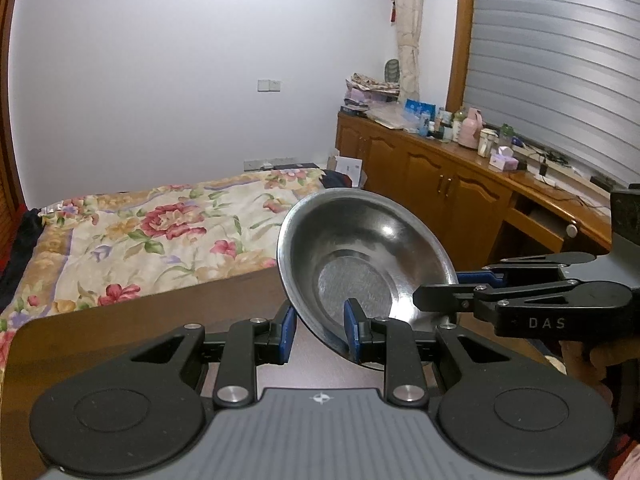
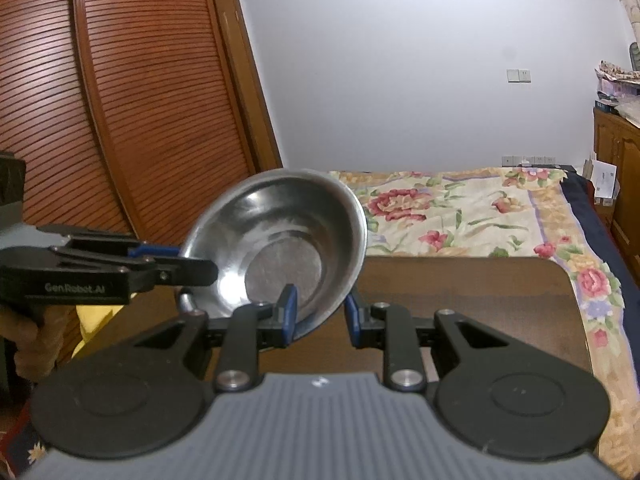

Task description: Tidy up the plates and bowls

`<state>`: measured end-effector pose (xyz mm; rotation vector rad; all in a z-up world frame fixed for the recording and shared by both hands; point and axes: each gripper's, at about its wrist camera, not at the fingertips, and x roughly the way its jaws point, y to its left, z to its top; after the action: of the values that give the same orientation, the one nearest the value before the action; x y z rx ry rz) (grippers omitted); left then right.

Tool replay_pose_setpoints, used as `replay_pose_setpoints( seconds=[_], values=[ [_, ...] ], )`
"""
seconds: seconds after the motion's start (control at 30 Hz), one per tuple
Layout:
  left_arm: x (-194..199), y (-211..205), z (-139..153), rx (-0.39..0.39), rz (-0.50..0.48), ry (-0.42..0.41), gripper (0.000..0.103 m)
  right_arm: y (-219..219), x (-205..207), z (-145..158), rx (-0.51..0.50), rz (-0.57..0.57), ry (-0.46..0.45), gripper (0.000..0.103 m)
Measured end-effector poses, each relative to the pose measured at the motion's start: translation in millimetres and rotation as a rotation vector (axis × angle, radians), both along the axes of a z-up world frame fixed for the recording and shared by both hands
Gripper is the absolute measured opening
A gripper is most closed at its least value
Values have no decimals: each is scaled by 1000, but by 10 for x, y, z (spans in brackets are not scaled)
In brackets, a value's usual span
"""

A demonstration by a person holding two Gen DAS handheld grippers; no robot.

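One steel bowl (image 1: 360, 240) (image 2: 280, 216) hangs tilted above a dark brown table (image 1: 120, 320) (image 2: 460, 288), its hollow facing both cameras. My left gripper (image 1: 320, 330) straddles the bowl's near rim, one blue pad inside the bowl and one outside, shut on the wall. The right gripper (image 2: 320, 312) pinches the rim the same way in its own view. Each gripper also shows in the other's view: the right gripper (image 1: 440, 292) comes in from the right, the left gripper (image 2: 188, 262) from the left. The two grips sit on neighbouring parts of the rim.
Beyond the table's far edge lies a bed with a floral cover (image 1: 160, 232) (image 2: 460, 208). A wooden cabinet (image 1: 440, 176) crowded with bottles lines the right wall. Louvred wooden doors (image 2: 120, 120) stand at the left. A hand (image 2: 32, 332) holds the left gripper's handle.
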<state>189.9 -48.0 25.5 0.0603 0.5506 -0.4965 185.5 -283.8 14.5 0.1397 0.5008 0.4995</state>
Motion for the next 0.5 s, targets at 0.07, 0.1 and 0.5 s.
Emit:
replay_pose_setpoints(
  seconds=[0.07,0.1,0.5],
  values=[
    [-66,-5,-17,2,-8,5,28,-4,-60,-15,-4,2,6,28],
    [-95,-3,-35,1,-11,9,28,-3,-86,-26,-4,3,10,28],
    [-475,-24,-322,-8,-57,72,28,-30,-445,-271,6,22,68,28]
  ],
)
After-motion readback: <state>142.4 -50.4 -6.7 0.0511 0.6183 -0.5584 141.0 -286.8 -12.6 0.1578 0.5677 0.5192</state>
